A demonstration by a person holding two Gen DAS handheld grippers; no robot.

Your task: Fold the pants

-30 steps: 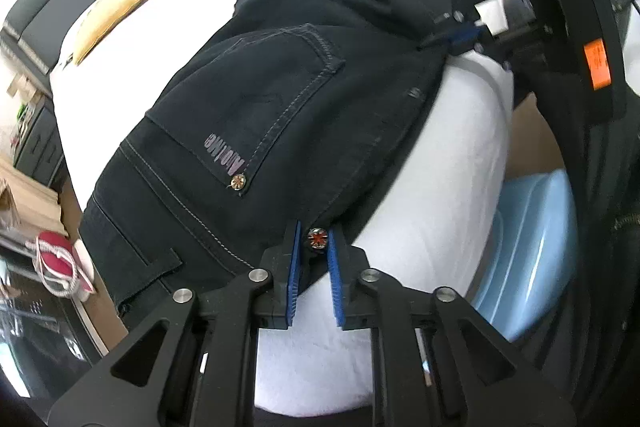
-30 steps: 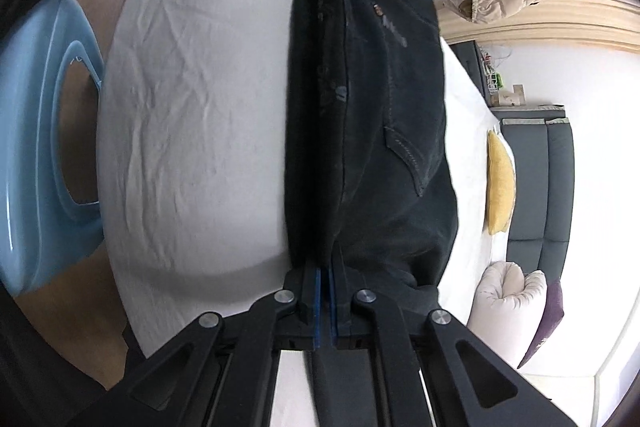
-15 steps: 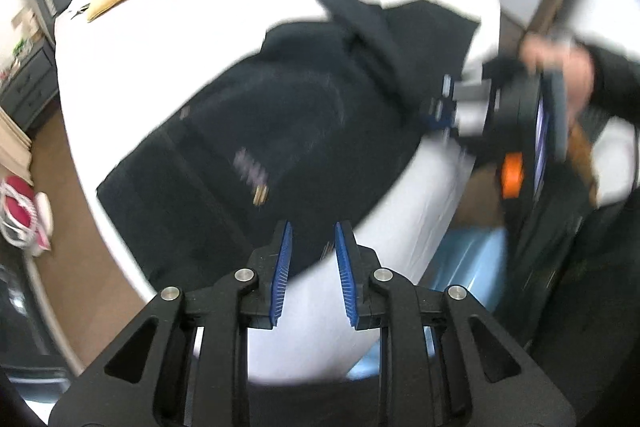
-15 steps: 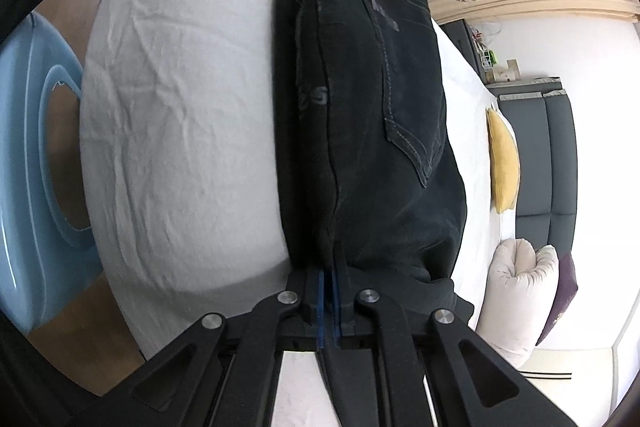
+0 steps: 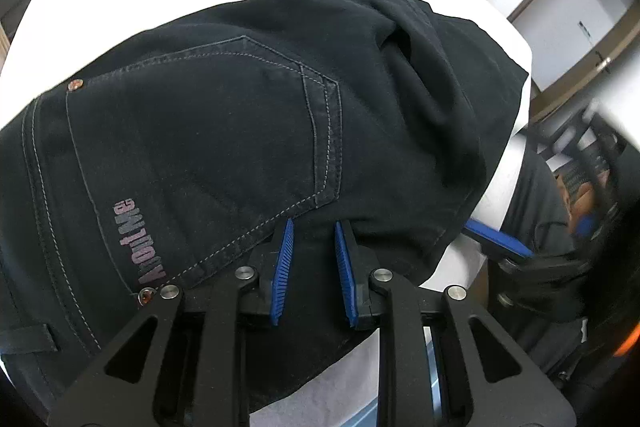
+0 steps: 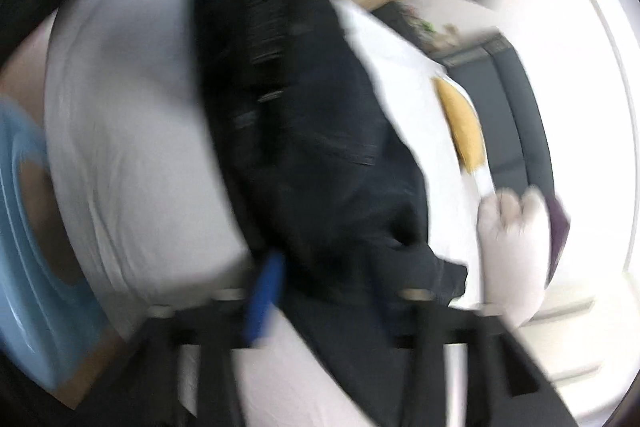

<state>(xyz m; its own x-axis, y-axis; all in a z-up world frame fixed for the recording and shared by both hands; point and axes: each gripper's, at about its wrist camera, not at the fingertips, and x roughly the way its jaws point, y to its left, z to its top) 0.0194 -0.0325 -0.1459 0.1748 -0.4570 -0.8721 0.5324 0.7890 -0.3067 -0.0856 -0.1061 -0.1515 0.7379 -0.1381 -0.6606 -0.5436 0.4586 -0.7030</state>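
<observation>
Black pants [image 5: 248, 115] are laid folded on the white bed [image 5: 472, 259]. Left gripper [image 5: 314, 259]: jaws narrowly parted over the fabric, nothing clamped. Right gripper [image 6: 324, 291]: jaws opening wide, fabric between, img blurred.

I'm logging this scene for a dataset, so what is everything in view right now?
pants: one pair, black, lying folded on the white bed, back pocket and printed logo facing up
bed sheet: one, white, under the pants
yellow cushion: one, far side of the bed by a dark grey headboard
white pillow: one, at the bed's far corner
blue round object: one, light blue, beside the bed; too blurred to name
left gripper: black with blue pads, jaws slightly apart over the pants' near edge, nothing pinched
right gripper: black with blue pads, jaws opening, pants fabric between them; view blurred
</observation>
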